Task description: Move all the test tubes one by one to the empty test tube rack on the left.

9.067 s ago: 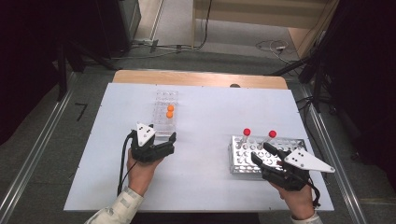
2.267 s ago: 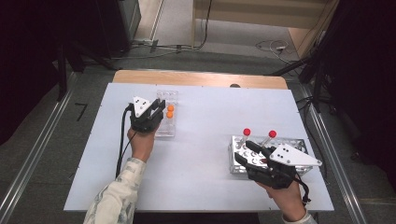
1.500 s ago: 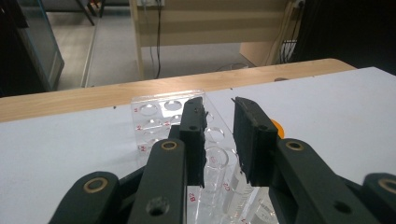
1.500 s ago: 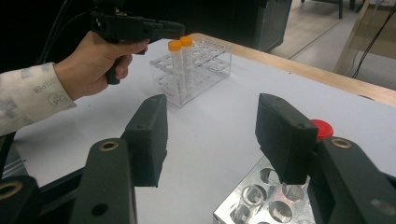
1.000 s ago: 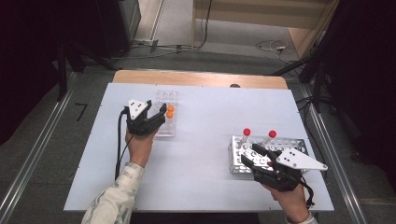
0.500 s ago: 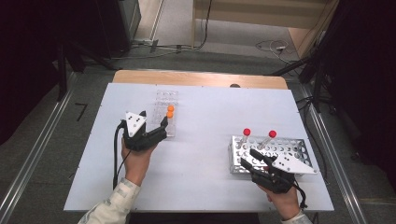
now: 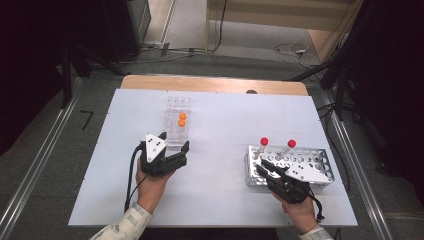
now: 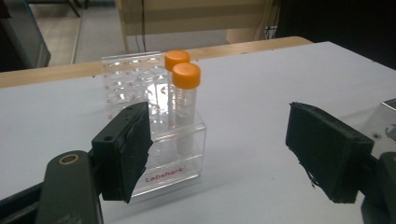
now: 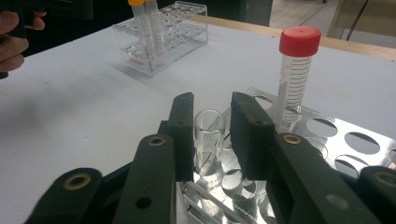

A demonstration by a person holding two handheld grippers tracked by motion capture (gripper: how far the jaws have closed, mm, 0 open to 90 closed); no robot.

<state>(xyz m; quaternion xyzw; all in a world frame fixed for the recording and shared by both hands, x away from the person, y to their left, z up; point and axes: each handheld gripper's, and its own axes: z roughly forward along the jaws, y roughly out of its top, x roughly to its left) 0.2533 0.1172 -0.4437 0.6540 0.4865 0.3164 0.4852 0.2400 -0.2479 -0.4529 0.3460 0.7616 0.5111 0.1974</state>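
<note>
Right gripper view puts an uncapped clear tube (image 9: 208, 140) upright between my right gripper (image 9: 212, 135) pads, which have just been closing and now pinch it where it stands in the metal rack (image 9: 327, 135). Its long axis runs straight up, so I judge the next move is a clean vertical lift. A red-capped tube (image 9: 296, 74) stands just beside and behind, the nearest thing to clip. My left gripper (image 8: 219, 154) hangs with jaws spread and nothing between them, having just been opening, in front of the clear rack (image 8: 154, 135) with two orange-capped tubes (image 8: 186, 100), well apart across the table (image 7: 225, 130).
</note>
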